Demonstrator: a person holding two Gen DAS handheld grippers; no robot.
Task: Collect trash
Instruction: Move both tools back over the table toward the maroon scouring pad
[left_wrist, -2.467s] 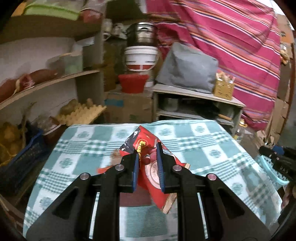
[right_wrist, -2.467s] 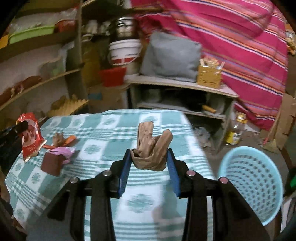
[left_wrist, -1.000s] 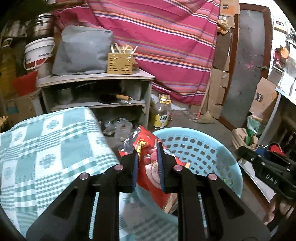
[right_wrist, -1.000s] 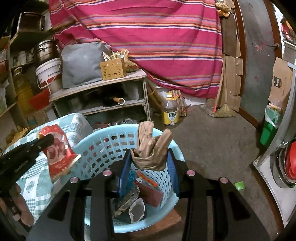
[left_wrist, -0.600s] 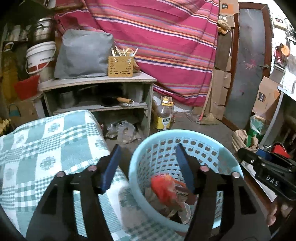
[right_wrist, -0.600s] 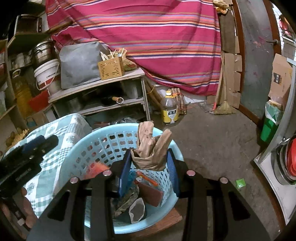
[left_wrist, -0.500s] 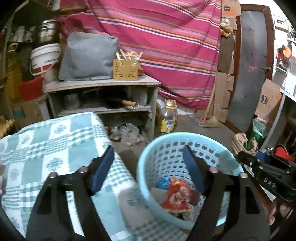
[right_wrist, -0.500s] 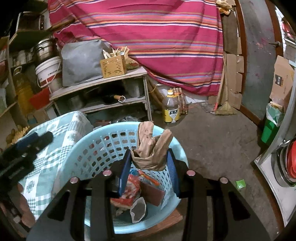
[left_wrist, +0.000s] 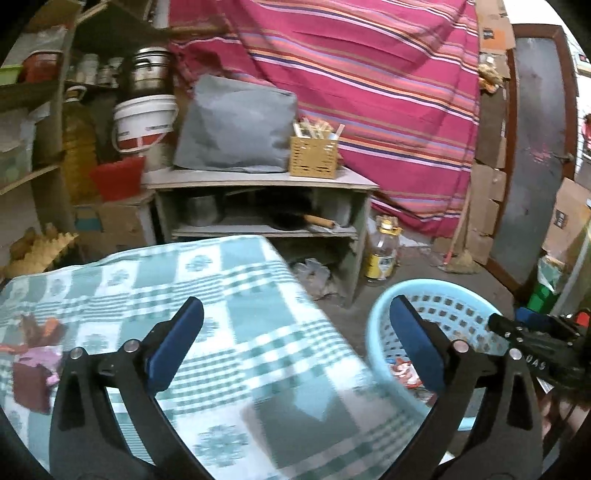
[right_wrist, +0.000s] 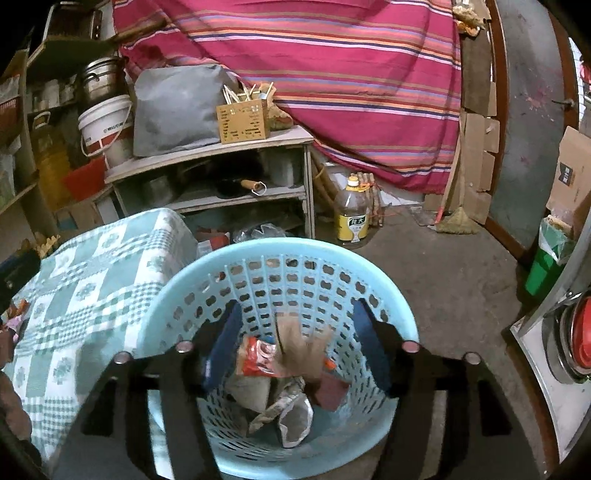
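Left gripper (left_wrist: 295, 339): jaws have just been opening and stand wide apart, nothing between them; it hangs over the near right edge of the checked tablecloth (left_wrist: 229, 295).
Right gripper (right_wrist: 295, 339): jaws have just been opening, apart; it sits above the basket mouth, and the blurred brown paper scrap (right_wrist: 303, 350) between the pads is clear of both.
Blue basket (right_wrist: 184, 291): on the floor just right of the table edge, holding a red snack wrapper (right_wrist: 258, 356) and other litter.
Remaining trash (left_wrist: 33, 365): brown and pink pieces at the table's far left.
Open room: bare floor (right_wrist: 443, 280) right of the basket; wooden shelf unit (right_wrist: 221, 173) beyond.
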